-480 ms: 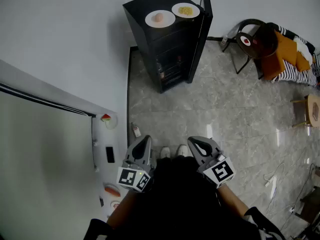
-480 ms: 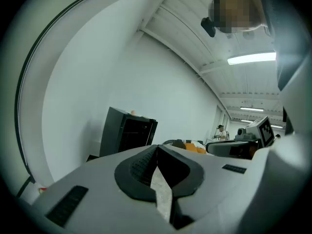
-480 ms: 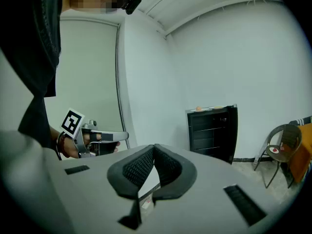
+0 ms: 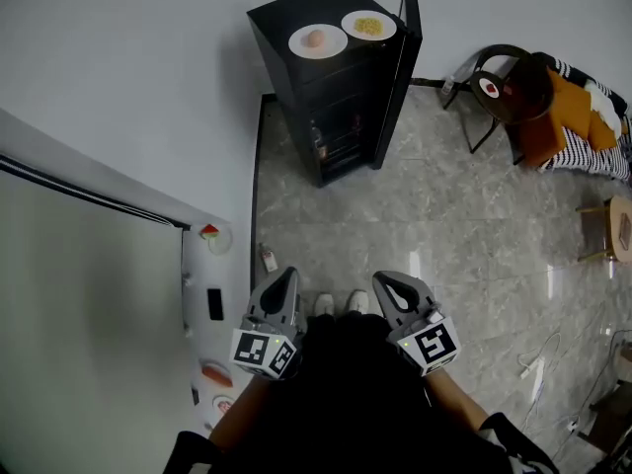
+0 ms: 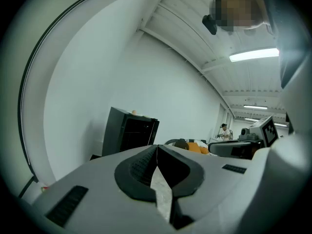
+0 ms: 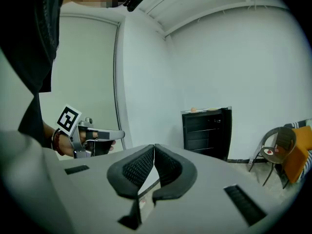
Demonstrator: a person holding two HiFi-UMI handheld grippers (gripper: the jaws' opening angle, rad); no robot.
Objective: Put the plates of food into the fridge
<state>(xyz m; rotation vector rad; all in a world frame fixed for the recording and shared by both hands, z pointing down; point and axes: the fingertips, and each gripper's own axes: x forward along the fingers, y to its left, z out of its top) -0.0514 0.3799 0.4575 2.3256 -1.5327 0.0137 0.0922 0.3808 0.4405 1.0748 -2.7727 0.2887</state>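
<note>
White, both of them: two plates sit side by side on top of the black fridge (image 4: 331, 107) at the far end of the room, well apart from the grippers. The left plate (image 4: 317, 40) carries a pale pink lump and the right plate (image 4: 368, 26) a heap of yellow food. What either food is cannot be told at this size. The fridge door (image 4: 405, 47) stands open on the right side, and the shelves inside are too dark to count or to check for contents.

At the near edge of the head view, the left gripper (image 4: 286, 275) and the right gripper (image 4: 381, 278) point toward the fridge, each with one marker cube at its back. The hands that hold them are hidden under the cubes and the person's dark clothing. In both gripper views the ribbed pads (image 5: 139, 167) meet at the tips with nothing between them, so both pairs of jaws are closed and empty.

Two white shoe tips (image 4: 337, 304) show between the grippers on the grey stone floor (image 4: 444, 215). Far right, one chair (image 4: 494, 92) stands beside orange and striped cloth (image 4: 578, 107) that the frame edge cuts off. At the left, a white ledge (image 4: 202, 265) holds several items too small to name.
</note>
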